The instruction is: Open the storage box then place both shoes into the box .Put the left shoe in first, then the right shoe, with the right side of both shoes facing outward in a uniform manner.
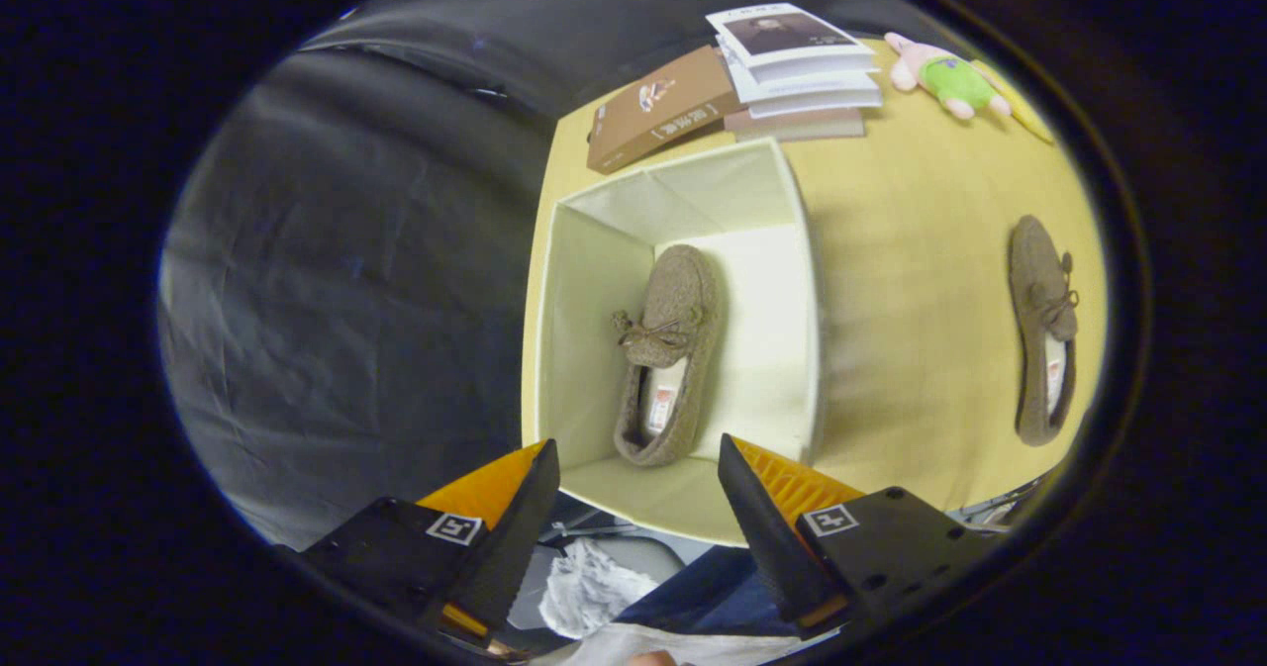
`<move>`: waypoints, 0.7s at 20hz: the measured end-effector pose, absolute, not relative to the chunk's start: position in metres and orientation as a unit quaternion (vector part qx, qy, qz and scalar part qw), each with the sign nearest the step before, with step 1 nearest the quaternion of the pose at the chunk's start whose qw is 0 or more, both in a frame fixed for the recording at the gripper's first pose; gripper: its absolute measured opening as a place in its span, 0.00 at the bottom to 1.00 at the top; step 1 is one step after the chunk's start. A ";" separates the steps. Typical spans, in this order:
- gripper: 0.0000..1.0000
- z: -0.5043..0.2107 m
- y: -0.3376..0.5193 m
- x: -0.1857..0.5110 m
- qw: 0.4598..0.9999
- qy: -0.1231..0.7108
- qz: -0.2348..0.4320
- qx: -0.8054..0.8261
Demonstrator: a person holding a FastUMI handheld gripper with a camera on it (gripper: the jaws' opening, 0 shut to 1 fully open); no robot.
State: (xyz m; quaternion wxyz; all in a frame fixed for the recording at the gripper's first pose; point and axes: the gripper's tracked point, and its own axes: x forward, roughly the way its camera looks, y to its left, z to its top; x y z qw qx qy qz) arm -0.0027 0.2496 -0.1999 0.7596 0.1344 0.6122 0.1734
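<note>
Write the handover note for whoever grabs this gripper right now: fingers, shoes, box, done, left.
Gripper: fingers open, holding nothing, poised above the near edge of the box.
Box: open on the yellow table, no lid on it.
First shoe: lying inside the box, heel toward the fingers, toe pointing away.
Second shoe: on the table to the right of the box, apart from it, heel also nearer the gripper.
Done: box opened, one shoe in.
Left: pick up the second shoe and set it in the box beside the first, facing the same way.
</note>
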 end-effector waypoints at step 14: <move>1.00 -0.162 0.042 -0.007 0.815 0.565 0.125 0.031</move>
